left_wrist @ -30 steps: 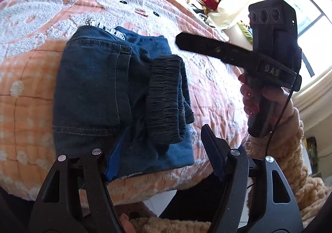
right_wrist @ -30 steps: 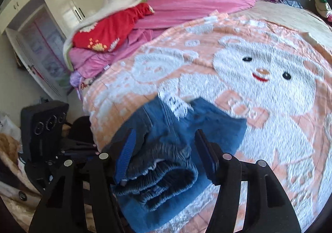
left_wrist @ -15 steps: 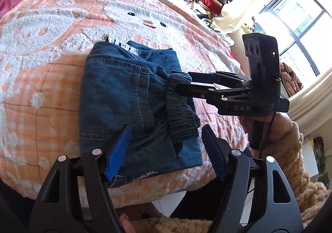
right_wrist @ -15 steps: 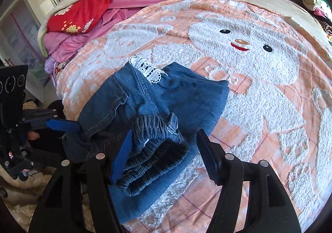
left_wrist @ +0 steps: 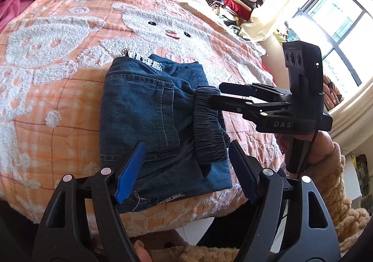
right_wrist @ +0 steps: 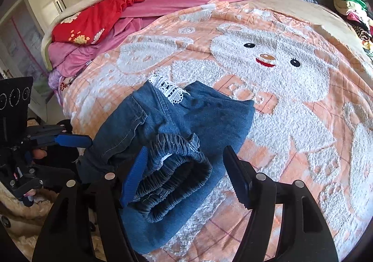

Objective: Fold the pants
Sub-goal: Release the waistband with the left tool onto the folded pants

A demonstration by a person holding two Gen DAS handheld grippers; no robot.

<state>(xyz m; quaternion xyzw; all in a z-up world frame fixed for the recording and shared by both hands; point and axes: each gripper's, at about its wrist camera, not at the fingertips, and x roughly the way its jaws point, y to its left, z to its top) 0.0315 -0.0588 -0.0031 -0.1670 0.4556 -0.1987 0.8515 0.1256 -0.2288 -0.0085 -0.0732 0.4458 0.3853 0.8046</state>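
Covering the bed, an orange blanket point(left_wrist: 70, 89) carries the folded pants point(left_wrist: 149, 122) near its front edge, long axis running away from the edge, elastic waistband point(right_wrist: 172, 166) bunched on top. Left gripper point(left_wrist: 186, 168) and right gripper point(right_wrist: 186, 173) straddle them, jaws opening, gripping nothing.

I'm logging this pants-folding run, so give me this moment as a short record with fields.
garment: folded denim pants, lace trim at the far edge
waistband: elastic waistband lies on top, nearest the right gripper
surface: orange bear blanket on a bed
left gripper: jaws opening, nothing pinched
right gripper: jaws opening, waistband between them, not pinched
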